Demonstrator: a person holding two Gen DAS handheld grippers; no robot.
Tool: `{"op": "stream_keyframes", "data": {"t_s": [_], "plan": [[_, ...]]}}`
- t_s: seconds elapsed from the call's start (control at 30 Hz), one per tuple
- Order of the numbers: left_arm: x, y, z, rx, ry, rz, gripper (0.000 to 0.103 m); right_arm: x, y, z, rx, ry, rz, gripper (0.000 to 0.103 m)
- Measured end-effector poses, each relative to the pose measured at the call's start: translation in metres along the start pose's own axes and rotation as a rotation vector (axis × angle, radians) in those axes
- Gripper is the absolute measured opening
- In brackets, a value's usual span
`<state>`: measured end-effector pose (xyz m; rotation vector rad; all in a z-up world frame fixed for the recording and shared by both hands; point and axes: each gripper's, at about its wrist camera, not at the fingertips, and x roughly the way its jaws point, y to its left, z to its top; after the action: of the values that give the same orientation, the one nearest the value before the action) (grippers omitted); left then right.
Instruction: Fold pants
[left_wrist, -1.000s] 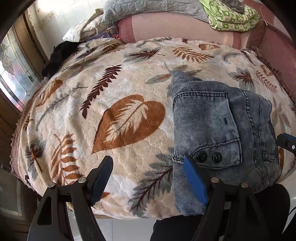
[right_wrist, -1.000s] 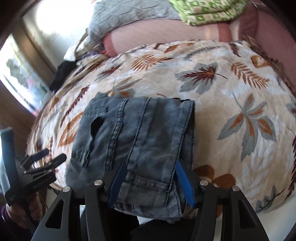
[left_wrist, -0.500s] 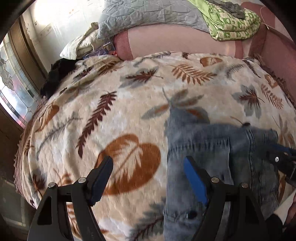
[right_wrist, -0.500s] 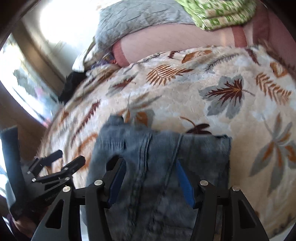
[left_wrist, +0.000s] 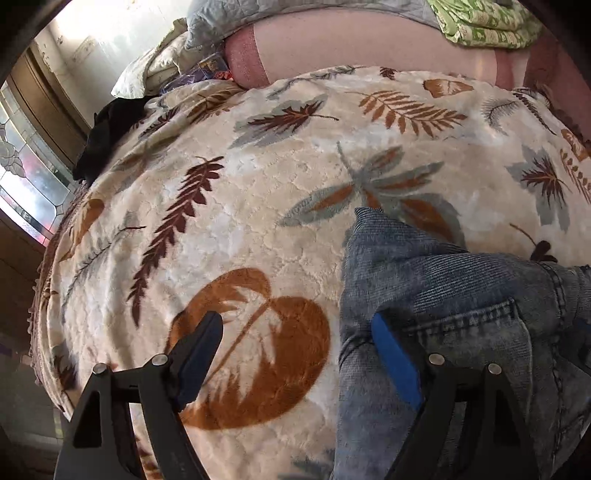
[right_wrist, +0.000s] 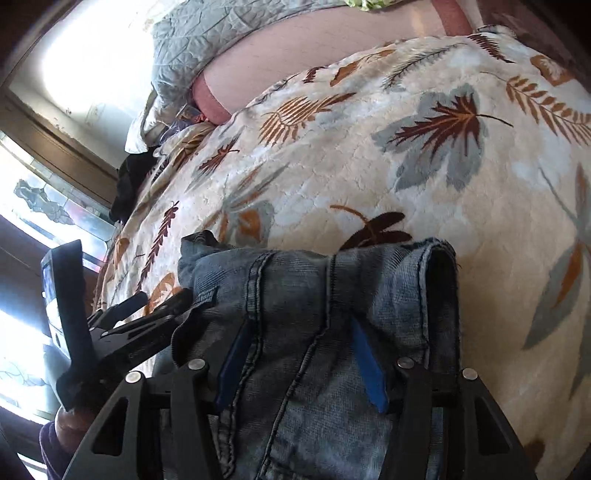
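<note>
Right wrist view shows the right tongs (right_wrist: 299, 358) set over the folded pants (right_wrist: 325, 295), both blue pads lying on top of the denim with a ridge of cloth between them; whether they pinch that ridge or only rest on it I cannot tell. The pants lie as a thick folded bundle near the front edge of the bed (right_wrist: 424, 177), on the leaf-patterned blanket, their folded edge facing the headboard side.

Left wrist view shows the left tongs (left_wrist: 295, 354) spread wide, their jaws having just been opening: one pad hangs over bare blanket, the other touches the left edge of the denim, and only that edge lies between them, not pinched.

Judging by this, the folding looks nearly done and the step in hand is shifting or tidying the bundle. The next move probably calls for the left tongs to come in over the left edge and close on it, so both sides travel together and the layers do not slide apart.

Open blanket stretches far ahead and to the left, giving plenty of room. Nearest hazards are the front edge of the bed below the tongs and a dark garment (left_wrist: 107, 136) well away at the far left.
</note>
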<state>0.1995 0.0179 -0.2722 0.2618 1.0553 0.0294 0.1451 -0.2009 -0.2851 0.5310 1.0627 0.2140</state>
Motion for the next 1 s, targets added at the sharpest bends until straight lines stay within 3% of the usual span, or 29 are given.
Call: {"op": "stream_keyframes", "data": {"t_s": [0.27,0.4,0.5,0.53,0.57,0.8,0.87,1.0], "plan": [[-0.057,0.011,-0.054,0.091,-0.066,-0.019,0.084,-0.054,0.008,-0.034,-0.068,-0.014,-0.032,0.060],[-0.063,0.003,-0.088,0.136,-0.043,-0.030,0.084,-0.063,0.024,-0.053,-0.161,0.001,-0.069,0.059],[-0.051,-0.004,-0.105,0.162,-0.029,0.001,0.084,-0.044,0.030,-0.070,-0.220,0.092,-0.119,0.049],[-0.050,-0.005,-0.107,0.161,-0.032,0.003,0.084,-0.029,0.026,-0.077,-0.215,0.154,-0.139,0.050],[-0.051,-0.005,-0.107,0.156,-0.032,0.006,0.084,-0.024,0.023,-0.080,-0.211,0.158,-0.146,0.050],[-0.074,0.009,-0.097,0.141,-0.068,0.022,0.084,-0.062,0.022,-0.076,-0.198,0.067,-0.131,0.050],[-0.077,0.019,-0.092,0.105,-0.074,-0.001,0.084,-0.077,0.009,-0.070,-0.151,0.037,-0.104,0.058],[-0.073,0.033,-0.079,0.044,-0.057,-0.046,0.084,-0.097,-0.025,-0.058,-0.023,-0.009,-0.066,0.061]]}}
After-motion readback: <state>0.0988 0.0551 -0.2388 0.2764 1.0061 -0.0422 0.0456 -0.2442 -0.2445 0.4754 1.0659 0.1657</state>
